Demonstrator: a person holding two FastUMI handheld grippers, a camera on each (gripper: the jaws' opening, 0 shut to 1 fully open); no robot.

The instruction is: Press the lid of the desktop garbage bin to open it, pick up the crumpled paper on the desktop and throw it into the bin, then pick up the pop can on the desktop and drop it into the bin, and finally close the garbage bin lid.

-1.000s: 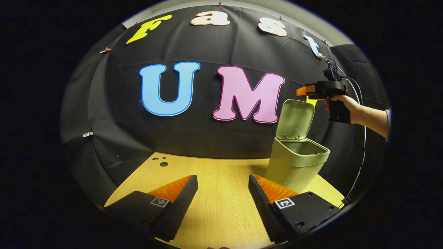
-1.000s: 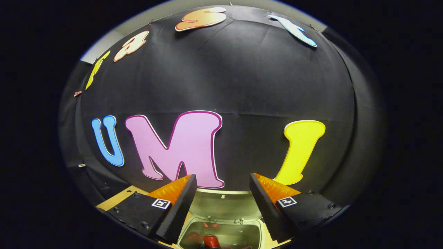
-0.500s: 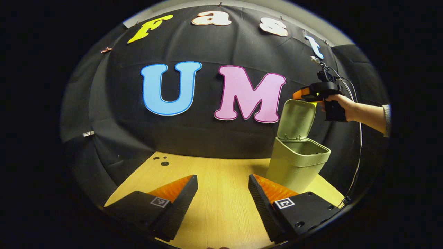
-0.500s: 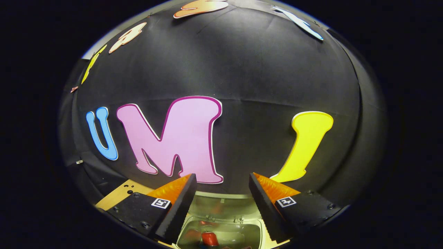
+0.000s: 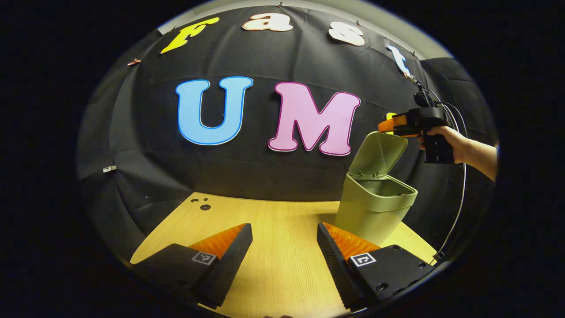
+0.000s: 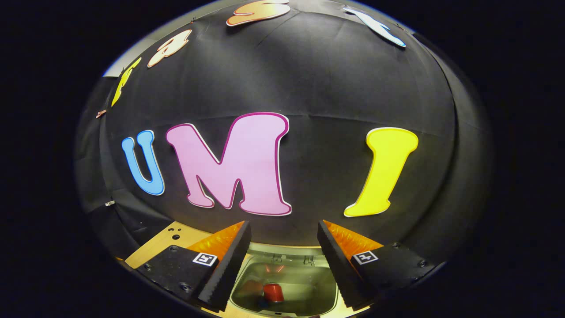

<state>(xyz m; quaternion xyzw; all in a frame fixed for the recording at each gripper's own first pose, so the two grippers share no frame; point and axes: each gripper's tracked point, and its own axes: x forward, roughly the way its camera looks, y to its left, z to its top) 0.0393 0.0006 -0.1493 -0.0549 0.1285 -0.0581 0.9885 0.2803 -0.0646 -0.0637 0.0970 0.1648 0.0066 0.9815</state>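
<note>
The bin [image 5: 375, 207] stands at the far right corner of the wooden table [image 5: 273, 247], at about two o'clock from the left gripper [image 5: 284, 247], and its lid [image 5: 377, 154] is raised but tipped forward over the mouth, which I read as the closing step under way. The right gripper [image 5: 390, 126] is held by a hand [image 5: 446, 141] up at the lid's top edge, at or just above it; whether it actually touches the lid I cannot tell from here. That high perch makes sense if the idea is to push the lid down from above. Looking down from the right gripper view, the can [image 6: 273, 292] lies red at the bottom of the bin, at six o'clock between the fingers; a paler blur beside it may be the paper, too dim to say. The right gripper [image 6: 284, 254] is spread wide with nothing in it. The left gripper waits low over the table, likewise wide and empty, well apart from the bin.
</note>
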